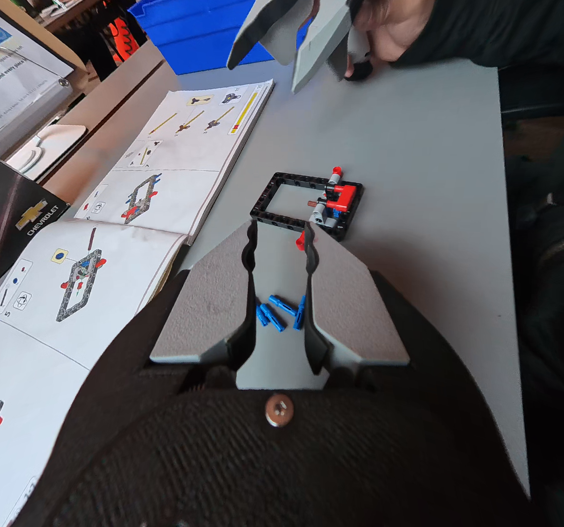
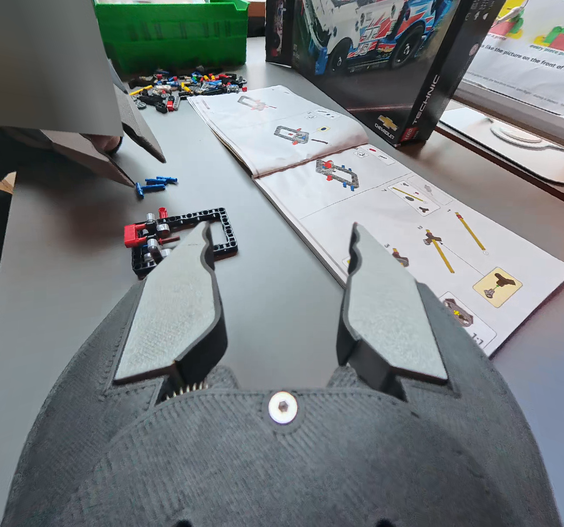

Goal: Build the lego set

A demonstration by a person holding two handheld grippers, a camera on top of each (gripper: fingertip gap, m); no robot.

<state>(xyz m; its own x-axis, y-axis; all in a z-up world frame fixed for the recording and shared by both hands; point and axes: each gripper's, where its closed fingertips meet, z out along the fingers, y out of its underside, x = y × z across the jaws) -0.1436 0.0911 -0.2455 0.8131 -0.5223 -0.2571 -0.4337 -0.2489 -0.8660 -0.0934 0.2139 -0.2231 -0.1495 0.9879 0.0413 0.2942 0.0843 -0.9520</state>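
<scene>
A black rectangular frame [image 1: 276, 218] with red and grey parts [image 1: 340, 196] at one end lies on the grey table [image 1: 412, 207]. It also shows in the right wrist view [image 2: 224, 228]. Several blue pins [image 1: 276, 314] lie on the table under the gap of my left gripper [image 1: 280, 228], which is open, empty and just short of the frame. A red peg [image 1: 300, 241] on the frame's near side shows beside its right fingertip. My right gripper [image 2: 280, 227] is open and empty above the table beside the frame, and its left finger [image 2: 183, 268] covers part of the frame. The blue pins [image 2: 155, 184] lie by the left gripper [image 2: 149, 172].
An open instruction booklet [image 2: 335, 176] lies alongside the frame. The set's box [image 2: 381, 39] stands behind it. A pile of loose pieces [image 2: 183, 85] lies before a green bin [image 2: 174, 33]. A blue bin [image 1: 198, 24] stands at the table's far end, near the right gripper [image 1: 290, 54].
</scene>
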